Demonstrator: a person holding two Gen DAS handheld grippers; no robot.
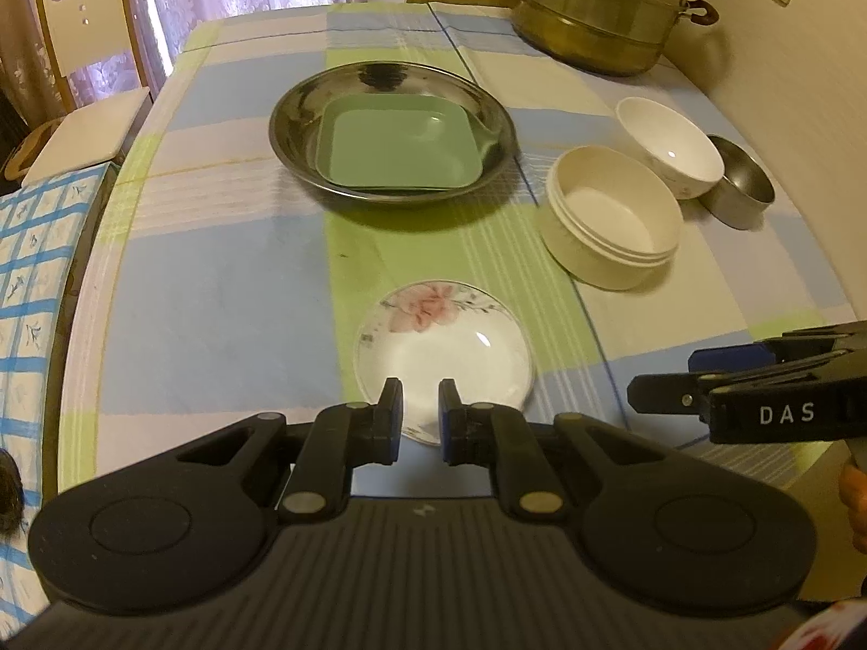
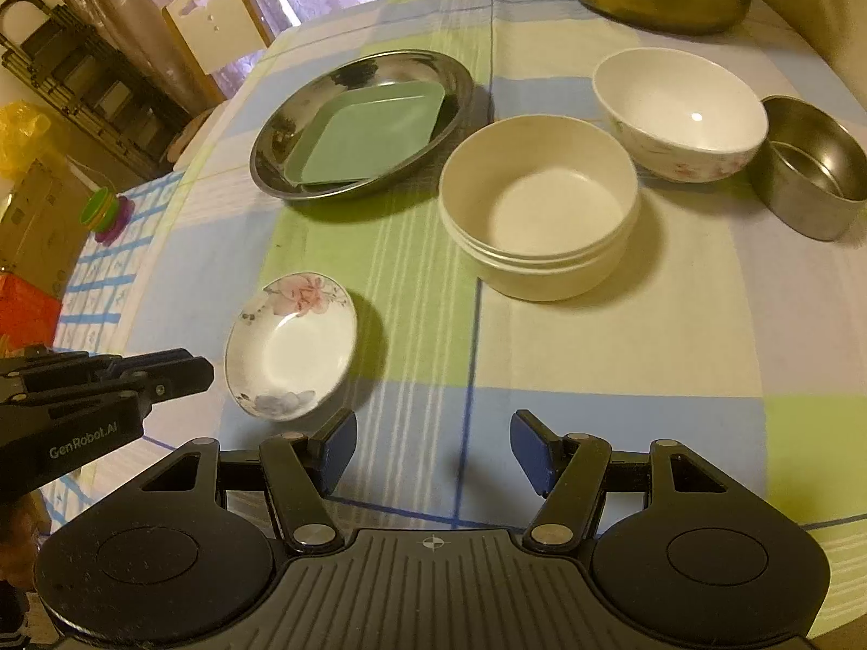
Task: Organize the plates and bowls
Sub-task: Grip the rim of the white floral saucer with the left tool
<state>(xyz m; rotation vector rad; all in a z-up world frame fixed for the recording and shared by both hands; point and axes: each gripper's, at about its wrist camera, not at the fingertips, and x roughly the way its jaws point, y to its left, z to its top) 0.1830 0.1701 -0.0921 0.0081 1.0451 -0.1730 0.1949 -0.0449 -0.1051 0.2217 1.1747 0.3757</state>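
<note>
Your sorting is only partly done, judging by how the dishes lie. In the left wrist view the green square plate [image 1: 393,149] already sits inside the steel round plate [image 1: 287,124] at upper centre, so that pair looks nested. The small flowered saucer [image 1: 441,349] lies alone at lower centre on the checked tablecloth [image 1: 217,298], just beyond your left gripper [image 1: 421,403], whose jaws stand narrow, nearly together, with nothing between them; the saucer shows through the slit but the pads do not press on it. In the right wrist view the cream bowl [image 2: 539,206] sits at centre, the white flowered bowl [image 2: 680,108] at upper right touching or almost touching it, and the small steel bowl [image 2: 810,168] at the right edge against the flowered one. All three stand side by side, not stacked. Your right gripper [image 2: 433,447] at the bottom of that view has its jaws wide and empty, over bare cloth in front of the cream bowl. What seems left: the saucer should probably join the plates, and the three bowls still need nesting. A big steamer pot [image 1: 607,16] at the upper right of the left view stays out of it, I would guess.
</note>
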